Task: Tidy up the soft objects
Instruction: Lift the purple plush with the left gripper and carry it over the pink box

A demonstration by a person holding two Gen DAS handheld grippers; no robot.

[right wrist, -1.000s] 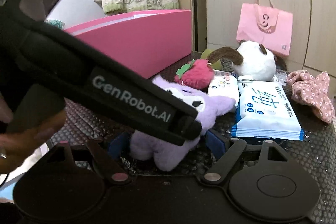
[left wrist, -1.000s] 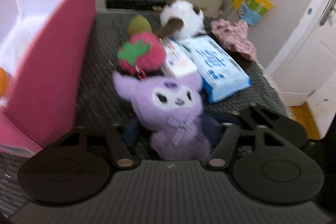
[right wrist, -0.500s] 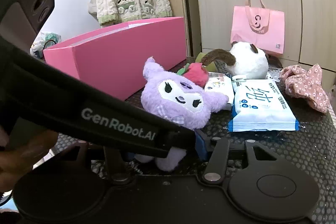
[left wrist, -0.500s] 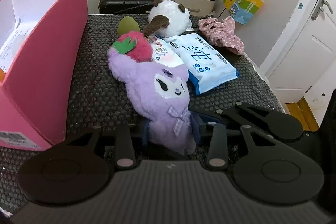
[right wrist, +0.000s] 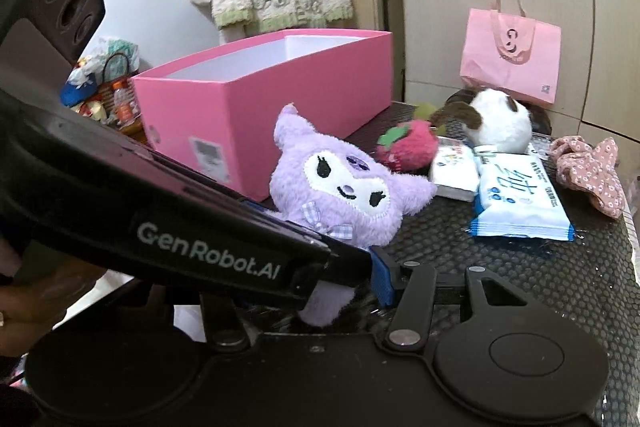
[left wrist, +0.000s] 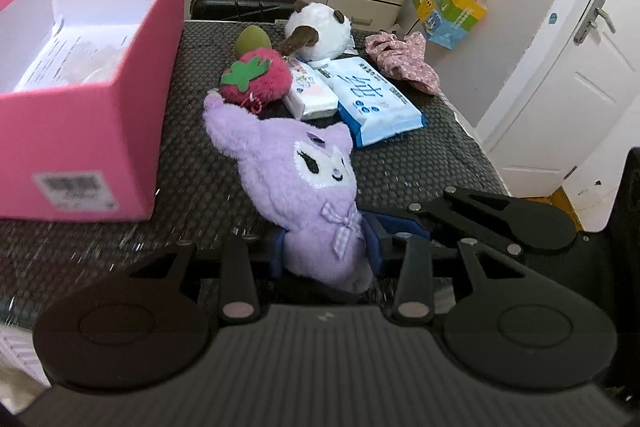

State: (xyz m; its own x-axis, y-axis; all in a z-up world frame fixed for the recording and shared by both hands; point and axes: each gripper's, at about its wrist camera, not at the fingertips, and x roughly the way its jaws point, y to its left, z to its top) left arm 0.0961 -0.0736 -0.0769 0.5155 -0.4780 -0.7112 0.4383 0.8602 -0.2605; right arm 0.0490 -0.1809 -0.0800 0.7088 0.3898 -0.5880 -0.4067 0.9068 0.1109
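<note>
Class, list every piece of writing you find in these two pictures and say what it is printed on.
"GenRobot.AI": white lettering on the black left tool, seen in the right wrist view.
Pink paper carrier bag: a round logo, letters unreadable.
Blue-and-white wipes packet: large blue characters, too blurred to read.
Pink cardboard box: barcode sticker, blurred.
Small white packet: print too small.

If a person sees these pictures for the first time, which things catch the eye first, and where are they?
First comes the purple plush toy, lying in the middle of the dark mat, its lower body clamped in the left gripper. Next is the big open pink box, standing on the mat to the toy's left. Behind the toy lies a red strawberry plush, with a blue-and-white wipes pack to its right.
</note>
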